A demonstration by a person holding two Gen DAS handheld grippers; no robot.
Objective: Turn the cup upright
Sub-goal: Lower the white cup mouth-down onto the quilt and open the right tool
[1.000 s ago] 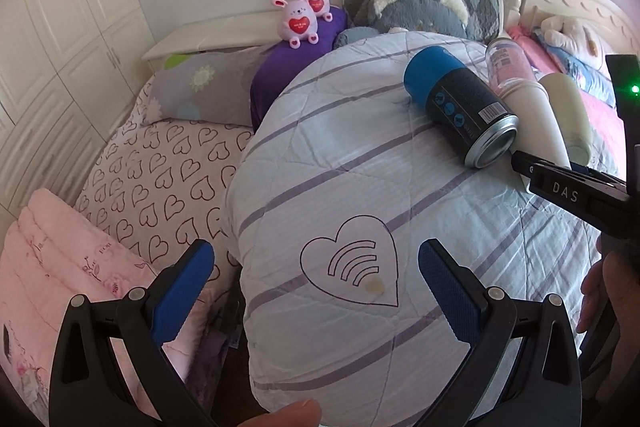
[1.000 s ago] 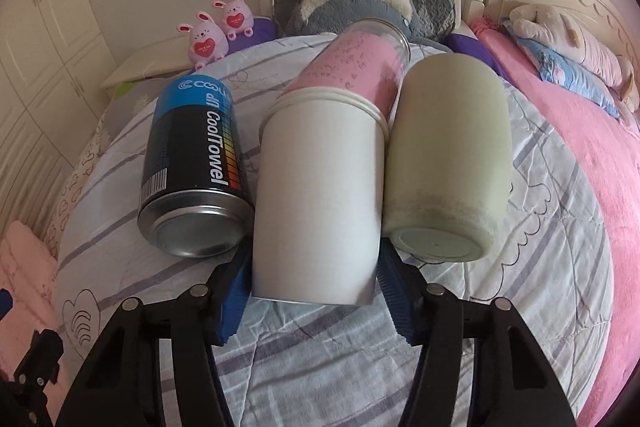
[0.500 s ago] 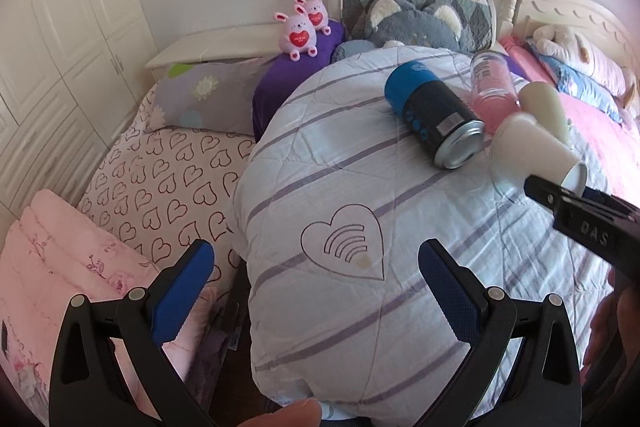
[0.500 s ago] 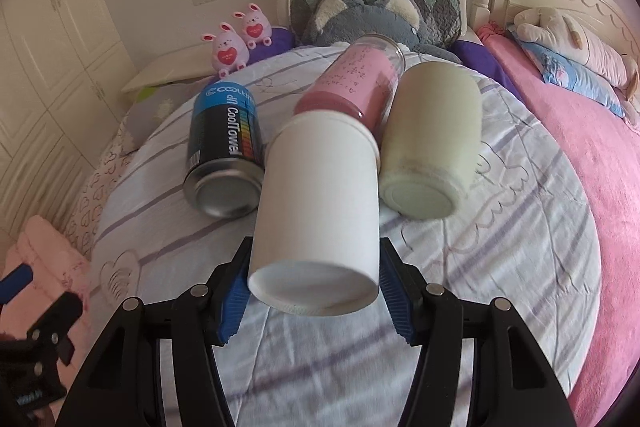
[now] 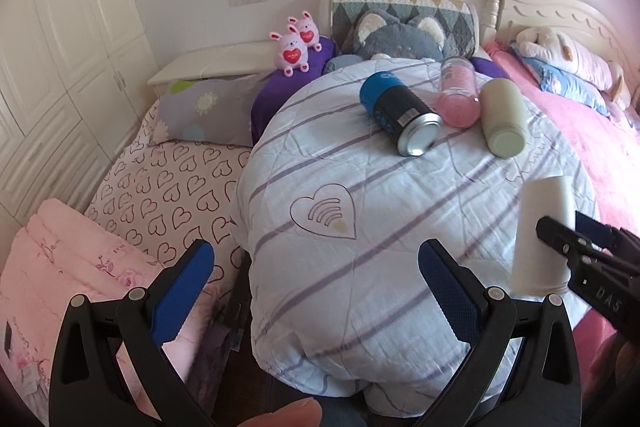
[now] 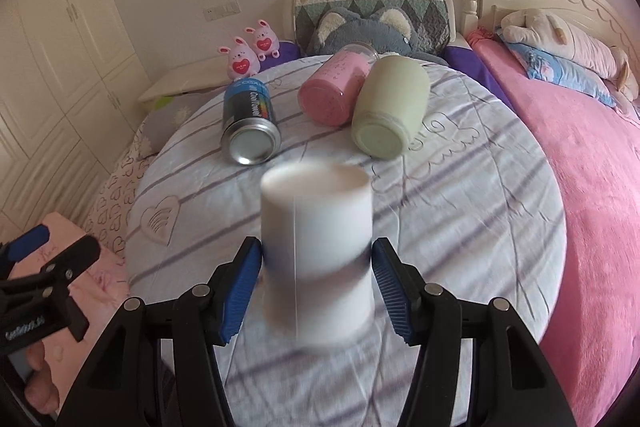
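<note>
A white paper cup (image 6: 316,251) stands on end between the blue pads of my right gripper (image 6: 316,283), blurred by motion, over the striped quilt (image 6: 460,211). Which end is up I cannot tell. The pads sit at the cup's sides; the right pad shows a thin gap. The cup also shows in the left wrist view (image 5: 542,227), with the right gripper (image 5: 576,247) around it. My left gripper (image 5: 316,287) is open and empty at the quilt's near left edge.
A blue-black can (image 6: 250,123), a pink jar (image 6: 336,91) and a pale green jar (image 6: 388,111) lie on their sides farther back on the quilt. Plush toys (image 6: 240,61) and pillows line the headboard. A pink blanket (image 6: 592,187) lies right.
The right gripper pulled the white cup back from the group of containers and turned it from lying to standing on end. The left gripper drew back slightly, still open.
</note>
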